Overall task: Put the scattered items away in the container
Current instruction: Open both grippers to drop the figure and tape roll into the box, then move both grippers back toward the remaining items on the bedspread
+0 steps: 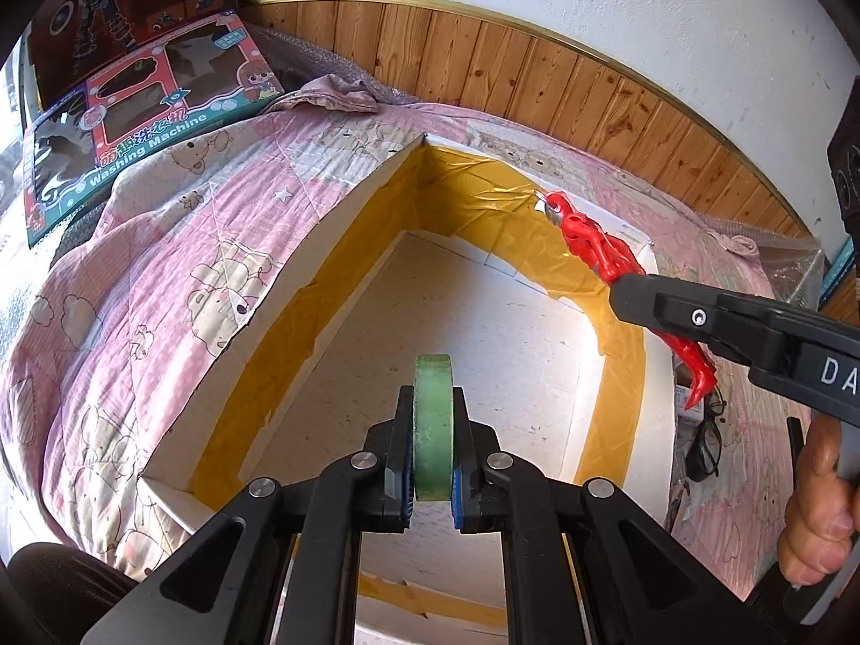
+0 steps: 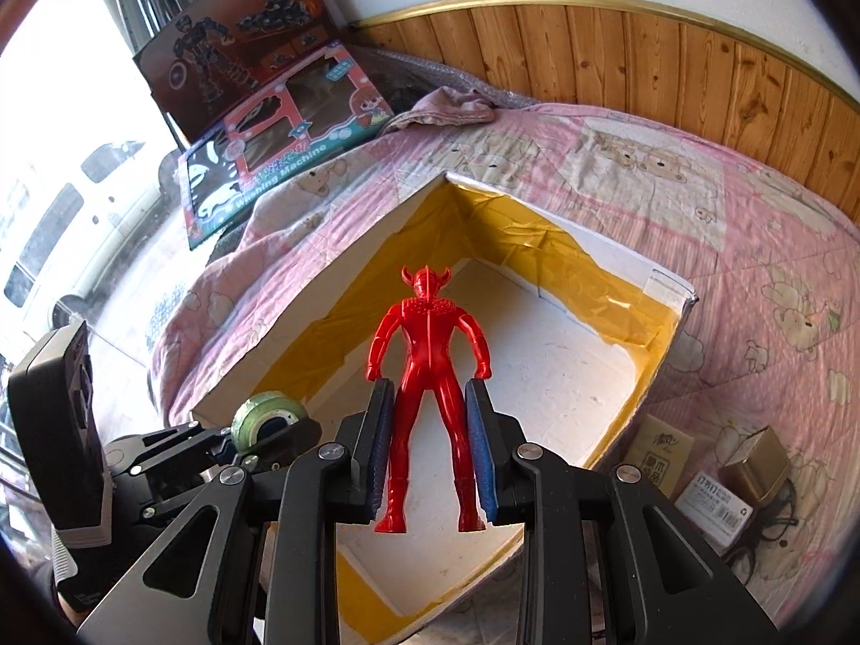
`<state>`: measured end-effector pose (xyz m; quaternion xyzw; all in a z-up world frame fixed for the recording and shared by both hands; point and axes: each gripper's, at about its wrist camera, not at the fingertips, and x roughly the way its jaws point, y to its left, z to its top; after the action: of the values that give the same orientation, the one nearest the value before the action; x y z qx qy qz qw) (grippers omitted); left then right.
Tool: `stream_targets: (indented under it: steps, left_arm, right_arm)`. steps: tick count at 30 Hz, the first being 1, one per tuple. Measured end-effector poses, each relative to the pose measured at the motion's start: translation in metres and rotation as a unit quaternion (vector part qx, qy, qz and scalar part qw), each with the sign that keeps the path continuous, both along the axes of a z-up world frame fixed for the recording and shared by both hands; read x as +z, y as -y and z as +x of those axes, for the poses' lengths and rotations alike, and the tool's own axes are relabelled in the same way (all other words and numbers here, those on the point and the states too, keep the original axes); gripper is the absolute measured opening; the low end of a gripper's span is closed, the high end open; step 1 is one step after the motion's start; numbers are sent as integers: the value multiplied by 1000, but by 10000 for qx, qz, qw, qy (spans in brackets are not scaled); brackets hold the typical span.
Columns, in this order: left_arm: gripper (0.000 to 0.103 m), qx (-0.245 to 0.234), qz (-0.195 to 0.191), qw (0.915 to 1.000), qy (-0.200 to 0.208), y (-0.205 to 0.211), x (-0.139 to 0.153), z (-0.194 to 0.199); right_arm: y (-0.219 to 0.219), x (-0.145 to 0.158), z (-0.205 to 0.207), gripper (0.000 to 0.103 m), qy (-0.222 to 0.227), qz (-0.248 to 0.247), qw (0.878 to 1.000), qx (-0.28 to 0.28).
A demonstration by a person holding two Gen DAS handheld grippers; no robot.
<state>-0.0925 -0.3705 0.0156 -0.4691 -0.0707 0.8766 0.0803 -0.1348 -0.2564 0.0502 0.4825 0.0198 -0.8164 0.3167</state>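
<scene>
A white foam box lined with yellow tape lies open on the pink quilt, its floor bare. My left gripper is shut on a green tape roll, held on edge above the box's near side. My right gripper is shut on a red horned toy figure, gripping its legs and hips. The figure hangs over the box's right part, head pointing away from me.
Two toy boxes lean at the far left of the bed by a window. Right of the foam box lie small cartons, a gold tin and black glasses. A wooden wall panel runs behind. A hand holds the right gripper.
</scene>
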Motion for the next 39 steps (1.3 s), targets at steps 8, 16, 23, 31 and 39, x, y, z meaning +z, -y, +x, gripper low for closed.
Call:
stream_targets:
  steps: [8,16,23,31,39]
  left_arm:
    - [10,141,15,9998,126,13,-7,-7]
    - [12,199,234,9987,401,23,-20,-14]
    - [30,335,474,9980,246,32,-9,-2]
    - [30,239,399,9989,-25,27,14,23]
    - [30,-169,269,9991,-288,-7,28,57]
  right_arm:
    - [32,-19,-32,28,194,373,9991,109]
    - [49,-39,-54,37,292,539,9980,154]
    - [21,-13,-34,42,133,-29,9999,13]
    - [-25,23,32,42,-373,-1155,9926,20]
    - [-83,9,72,44,-97,-1738,9844,-268]
